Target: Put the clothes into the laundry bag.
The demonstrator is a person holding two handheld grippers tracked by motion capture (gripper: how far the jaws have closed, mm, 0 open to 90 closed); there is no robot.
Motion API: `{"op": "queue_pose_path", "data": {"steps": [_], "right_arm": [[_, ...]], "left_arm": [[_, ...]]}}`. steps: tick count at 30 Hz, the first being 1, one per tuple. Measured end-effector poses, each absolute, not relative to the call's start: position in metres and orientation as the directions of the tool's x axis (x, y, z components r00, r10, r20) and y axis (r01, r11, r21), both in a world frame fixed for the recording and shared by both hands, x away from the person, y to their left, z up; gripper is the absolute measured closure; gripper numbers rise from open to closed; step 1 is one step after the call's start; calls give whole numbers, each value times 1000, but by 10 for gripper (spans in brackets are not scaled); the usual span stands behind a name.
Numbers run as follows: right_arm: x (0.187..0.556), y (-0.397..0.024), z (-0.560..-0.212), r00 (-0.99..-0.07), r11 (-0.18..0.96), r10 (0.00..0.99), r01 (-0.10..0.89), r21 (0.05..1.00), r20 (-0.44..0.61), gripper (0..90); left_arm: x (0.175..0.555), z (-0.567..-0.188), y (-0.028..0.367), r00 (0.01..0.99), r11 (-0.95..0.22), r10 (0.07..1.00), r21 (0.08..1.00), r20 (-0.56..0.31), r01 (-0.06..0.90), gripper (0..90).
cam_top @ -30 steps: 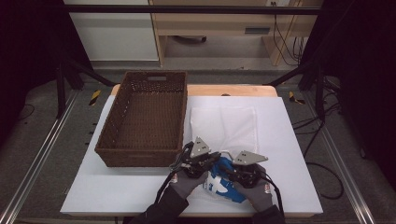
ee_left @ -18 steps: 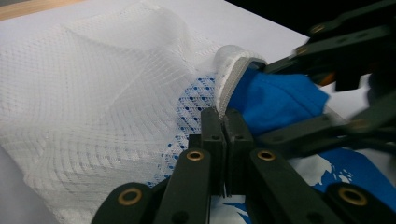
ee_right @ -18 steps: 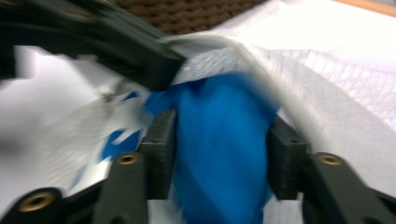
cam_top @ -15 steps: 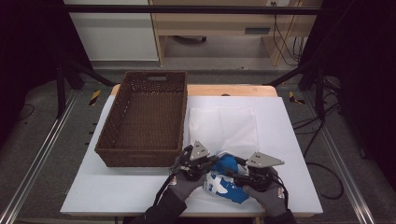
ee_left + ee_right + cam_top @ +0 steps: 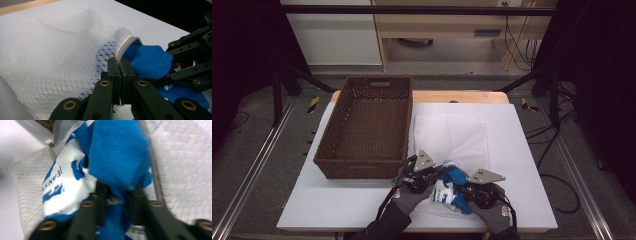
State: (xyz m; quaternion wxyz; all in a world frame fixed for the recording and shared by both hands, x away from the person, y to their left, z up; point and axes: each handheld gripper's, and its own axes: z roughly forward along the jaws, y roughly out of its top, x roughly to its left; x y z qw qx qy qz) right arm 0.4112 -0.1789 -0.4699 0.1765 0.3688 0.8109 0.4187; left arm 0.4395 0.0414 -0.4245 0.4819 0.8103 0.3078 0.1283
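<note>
High view: the right gripper (image 5: 464, 192) has just closed on the blue cloth (image 5: 455, 176); the left gripper (image 5: 428, 177) pinches the mesh bag (image 5: 452, 135) open, ready for stuffing.

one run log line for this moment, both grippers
left gripper: shut on mesh bag rim | right gripper: jaws just closing on blue cloth | stage: stuffing cloth into bag

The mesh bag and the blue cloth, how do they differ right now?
The mesh bag is white, see-through netting lying spread flat on the table; the blue cloth is solid, opaque and bunched up. The left gripper is shut on the mesh bag's rim, while the right gripper has the blue cloth between its jaws, which have just been closing. The cloth sits at the bag's mouth. Both are soft fabric.
</note>
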Motion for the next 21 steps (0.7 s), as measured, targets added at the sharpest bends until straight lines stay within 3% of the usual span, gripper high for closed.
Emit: {"op": "queue_pose_path", "data": {"steps": [6, 12, 17, 21], "right_arm": [[414, -175, -449, -629, 335, 777, 391, 857, -17, 788], [437, -163, -462, -498, 336, 862, 418, 844, -97, 757], [441, -165, -466, -515, 338, 853, 417, 843, -87, 615], [427, -182, -455, -595, 275, 803, 399, 875, 19, 465]], "left_arm": [[437, -411, 43, 787, -328, 612, 879, -82, 346, 888], [429, -406, 40, 806, -339, 587, 882, -72, 326, 887], [433, -419, 39, 802, -357, 592, 865, -81, 352, 887], [437, -423, 41, 792, -355, 605, 861, -86, 364, 887]]}}
